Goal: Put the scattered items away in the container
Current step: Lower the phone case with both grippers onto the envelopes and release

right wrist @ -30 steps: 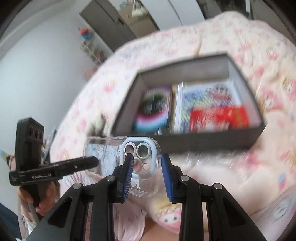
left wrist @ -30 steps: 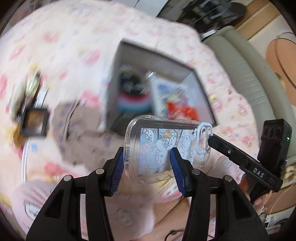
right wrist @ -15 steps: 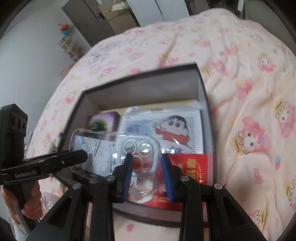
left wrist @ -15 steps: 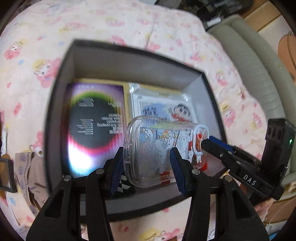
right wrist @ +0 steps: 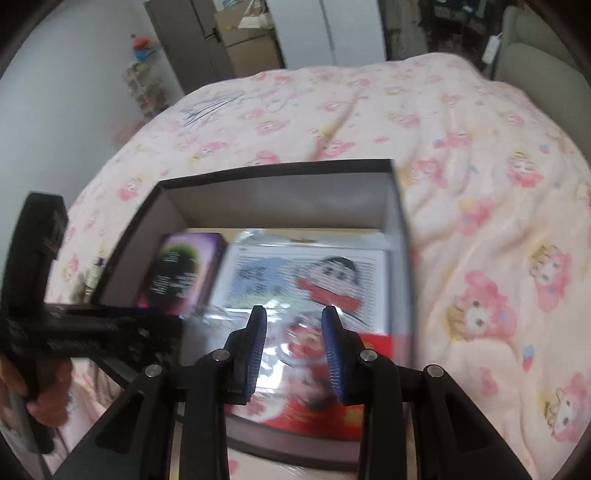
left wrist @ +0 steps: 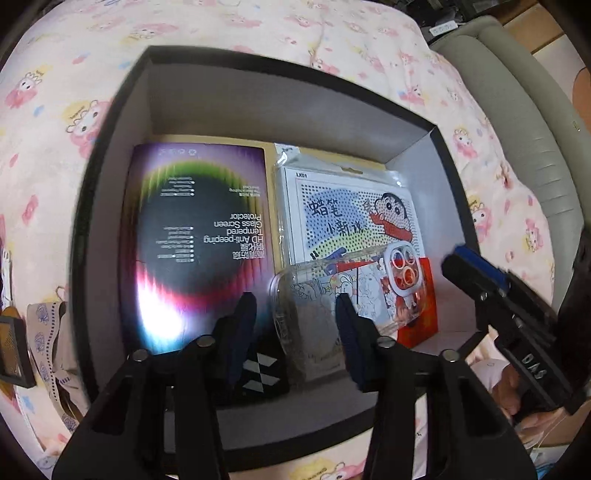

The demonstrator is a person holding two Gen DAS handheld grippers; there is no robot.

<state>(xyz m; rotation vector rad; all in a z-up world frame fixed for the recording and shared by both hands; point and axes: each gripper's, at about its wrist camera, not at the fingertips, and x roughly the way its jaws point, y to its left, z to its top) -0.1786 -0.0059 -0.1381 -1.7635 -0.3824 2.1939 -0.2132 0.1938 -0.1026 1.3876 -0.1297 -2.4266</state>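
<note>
Inspecting the dark rectangular cardboard box [left wrist: 258, 110], we find the clear cartoon-printed phone case [left wrist: 314, 295] lying inside. The left gripper [left wrist: 293, 299], jaws just narrowing, and the right gripper [right wrist: 294, 310] are both part-open, gripping nothing.

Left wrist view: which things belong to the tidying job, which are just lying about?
Job: clear cartoon-printed phone case; dark open cardboard box; purple screen-protector pack, already inside; beige patterned fabric strip, outside it.
Lying about: pink cartoon-print bedspread; grey padded sofa; grey wardrobe.
</note>
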